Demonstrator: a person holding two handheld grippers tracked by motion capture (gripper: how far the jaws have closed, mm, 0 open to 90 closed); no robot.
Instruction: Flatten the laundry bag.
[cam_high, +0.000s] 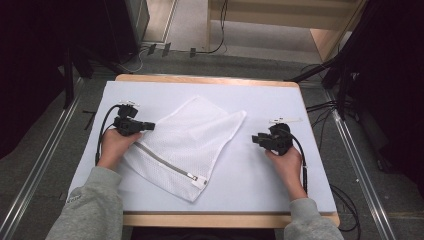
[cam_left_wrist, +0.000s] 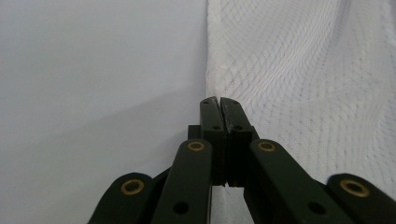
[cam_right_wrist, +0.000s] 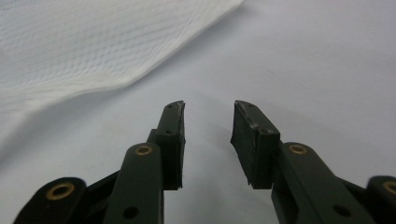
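A white mesh laundry bag (cam_high: 187, 145) lies flat on the table's middle left, its grey zipper (cam_high: 165, 162) running along the near edge. My left gripper (cam_high: 149, 125) is at the bag's left edge. In the left gripper view its jaws are pressed together and the bag's hem (cam_left_wrist: 208, 70) runs straight into the fingertips (cam_left_wrist: 211, 106), with mesh (cam_left_wrist: 303, 84) spreading to their right. My right gripper (cam_high: 256, 138) stands open over bare table, to the right of the bag and apart from it. The bag's edge (cam_right_wrist: 93, 56) lies ahead and to the left of its own gripper (cam_right_wrist: 208, 109).
The table has a pale grey mat (cam_high: 260, 175) with a wooden rim (cam_high: 210, 218). Cables (cam_high: 303, 160) trail from both grippers. Dark stands and floor cables (cam_high: 345, 85) surround the table.
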